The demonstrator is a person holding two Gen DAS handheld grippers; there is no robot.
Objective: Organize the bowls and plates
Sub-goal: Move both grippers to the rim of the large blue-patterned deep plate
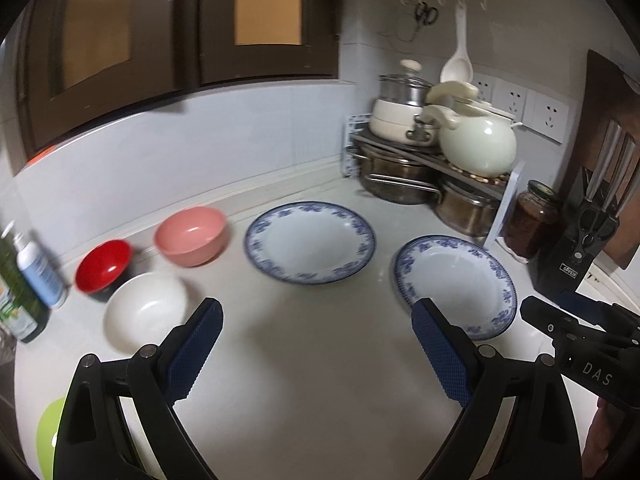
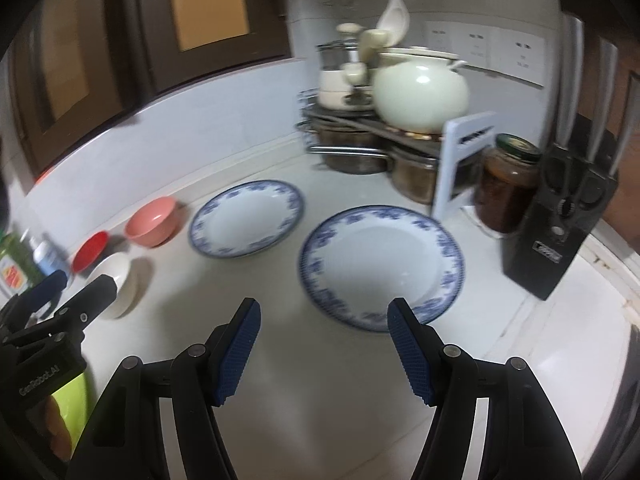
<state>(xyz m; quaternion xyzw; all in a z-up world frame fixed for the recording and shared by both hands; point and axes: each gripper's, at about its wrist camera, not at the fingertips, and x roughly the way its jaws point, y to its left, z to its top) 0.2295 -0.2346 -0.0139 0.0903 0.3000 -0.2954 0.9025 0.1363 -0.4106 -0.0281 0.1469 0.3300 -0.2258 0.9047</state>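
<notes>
Two blue-rimmed white plates lie on the white counter: the far plate [image 1: 310, 242] [image 2: 246, 218] and the near right plate [image 1: 456, 284] [image 2: 380, 266]. To their left sit a pink bowl [image 1: 191, 235] [image 2: 151, 221], a red bowl [image 1: 103, 266] [image 2: 91, 257] and a white bowl [image 1: 146, 311] [image 2: 116, 282]. A green bowl [image 1: 50, 436] [image 2: 74, 408] is at the near left edge. My left gripper [image 1: 318, 332] is open and empty above bare counter. My right gripper [image 2: 324, 324] is open and empty, just short of the near plate.
A corner rack holds steel pots [image 1: 394, 178], a cream kettle [image 1: 478, 146] and a lidded pot [image 1: 400, 116]. A dark jar [image 1: 534, 224] and a black knife block [image 1: 584, 240] stand at the right. Bottles [image 1: 36, 268] stand at the far left.
</notes>
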